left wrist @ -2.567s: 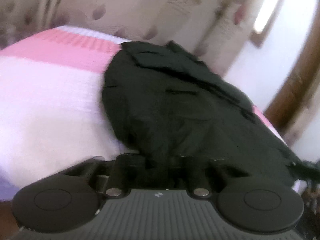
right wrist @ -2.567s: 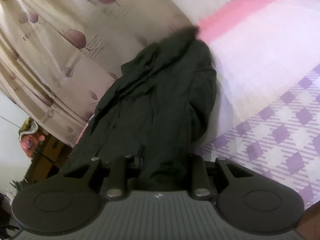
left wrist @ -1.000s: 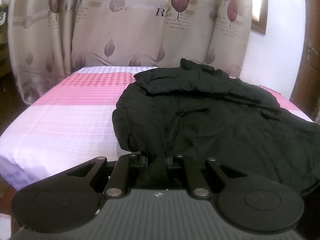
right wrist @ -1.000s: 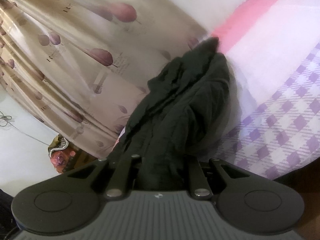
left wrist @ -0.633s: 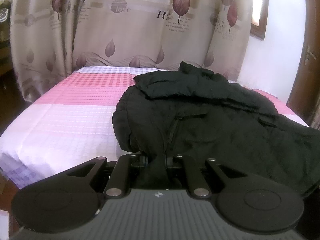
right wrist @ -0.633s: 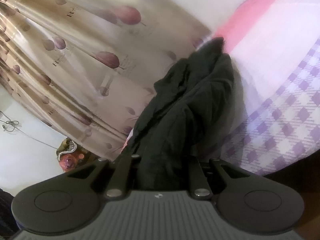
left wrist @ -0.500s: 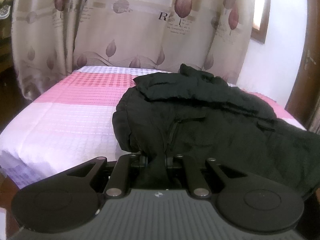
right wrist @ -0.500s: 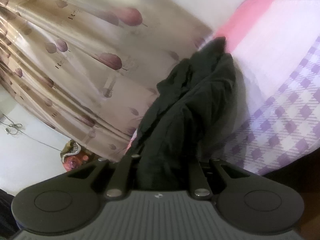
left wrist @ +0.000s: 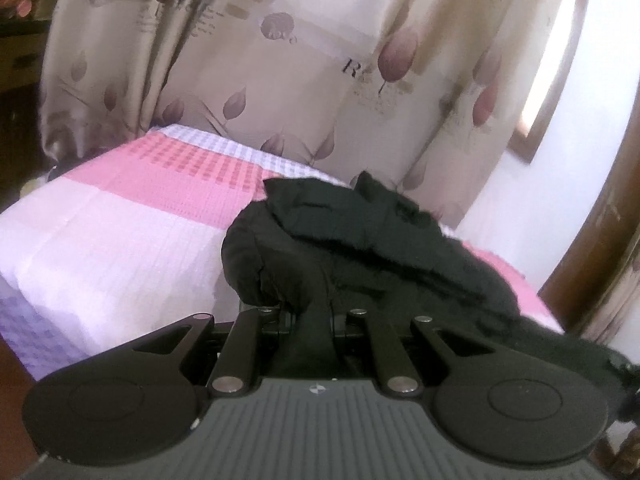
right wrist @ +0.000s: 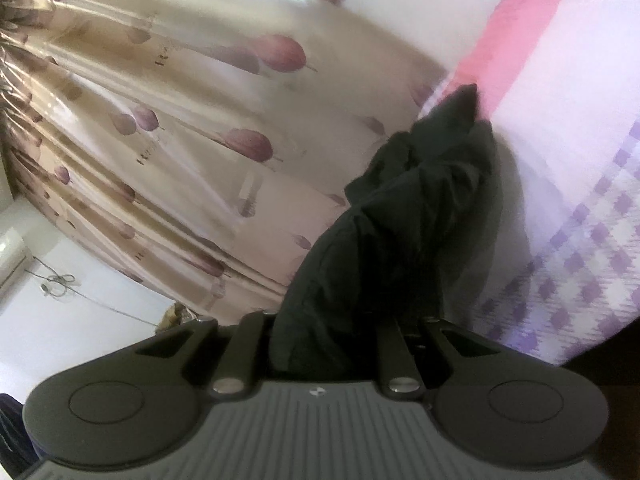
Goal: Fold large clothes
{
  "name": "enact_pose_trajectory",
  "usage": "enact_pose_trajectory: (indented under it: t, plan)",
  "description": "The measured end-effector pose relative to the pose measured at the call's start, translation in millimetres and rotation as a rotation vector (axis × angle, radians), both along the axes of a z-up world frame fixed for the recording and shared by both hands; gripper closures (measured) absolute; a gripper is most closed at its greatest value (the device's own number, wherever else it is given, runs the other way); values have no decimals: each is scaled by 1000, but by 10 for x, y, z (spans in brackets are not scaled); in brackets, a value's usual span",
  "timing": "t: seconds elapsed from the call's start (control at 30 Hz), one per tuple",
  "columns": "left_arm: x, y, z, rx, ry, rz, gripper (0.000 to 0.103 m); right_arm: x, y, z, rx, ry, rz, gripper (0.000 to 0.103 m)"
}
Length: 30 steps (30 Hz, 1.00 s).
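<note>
Clearly the folding is at an early stage: a black padded jacket lies in a loose heap on a bed, gathered and creased, with no neat fold showing yet. Squaring it up, folding it over and flattening it all seem left to do.

Just ahead of the left gripper, the jacket's near edge is bunched into a narrow neck, pinched between the almost closed jaws. From there the rest spreads forward and to the right of the tongs, across the bed.

Seen from the right gripper, another part of the same jacket rises in a thick dark fold straight from its jaws, which are clamped on the cloth.

Its fabric looks matte, soft and puffy, with rounded bulges and deep wrinkles. Beneath it, the bed cover has a fine woven grid, in pink, white and lilac bands. Behind the bed hangs a beige curtain with purple leaf prints, falling in vertical pleats.
</note>
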<state>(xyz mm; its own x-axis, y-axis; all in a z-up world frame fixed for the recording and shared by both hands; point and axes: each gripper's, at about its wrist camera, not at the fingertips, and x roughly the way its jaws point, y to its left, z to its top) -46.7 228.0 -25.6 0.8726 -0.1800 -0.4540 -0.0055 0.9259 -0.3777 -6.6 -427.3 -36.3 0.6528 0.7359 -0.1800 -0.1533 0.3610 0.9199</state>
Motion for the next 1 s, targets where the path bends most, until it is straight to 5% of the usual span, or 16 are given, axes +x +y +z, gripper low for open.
enact_pose_trajectory:
  t: [0.5, 1.0]
  plan:
    - [452, -27, 532, -74, -102, 32, 90, 436, -19, 301, 75, -56, -53, 88]
    - [1494, -98, 811, -60, -130, 103, 90, 1473, 10, 441, 92, -65, -123, 88]
